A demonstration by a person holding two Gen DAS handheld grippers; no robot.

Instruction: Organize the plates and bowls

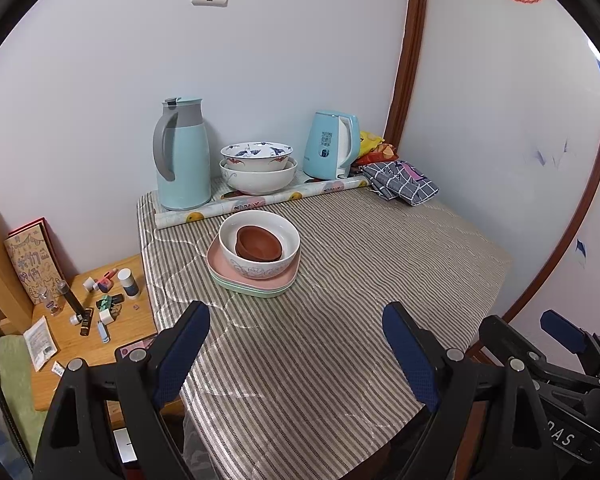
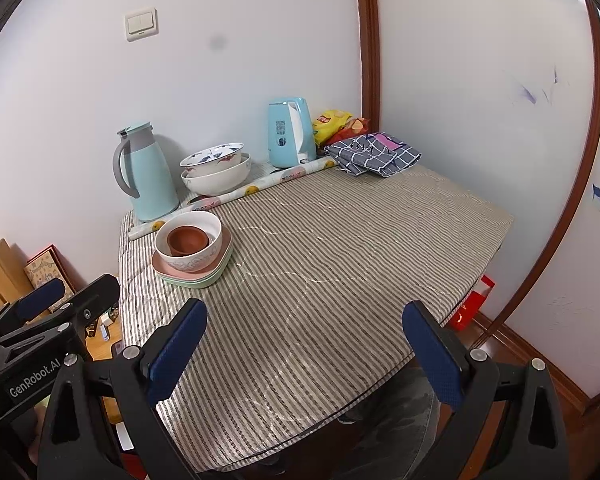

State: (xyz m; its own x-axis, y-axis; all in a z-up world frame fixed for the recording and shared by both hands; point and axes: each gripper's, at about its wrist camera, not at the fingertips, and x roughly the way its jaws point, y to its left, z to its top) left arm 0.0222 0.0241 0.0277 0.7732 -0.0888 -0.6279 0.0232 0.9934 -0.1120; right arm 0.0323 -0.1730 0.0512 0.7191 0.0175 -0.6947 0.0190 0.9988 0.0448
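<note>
Left wrist: brown bowl inside white bowl on stacked plates; both grippers' fingers apart, empty.

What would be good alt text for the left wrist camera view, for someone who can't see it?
An open left claw hovers over a striped tablecloth, facing a brown bowl nested in a white bowl on stacked pink and green plates. Behind stand a blue thermos, two more nested bowls and a kettle.

Probably home bedroom corner: kettle, thermos jug, striped-cloth table, cosmetics-cluttered nightstand.
</note>
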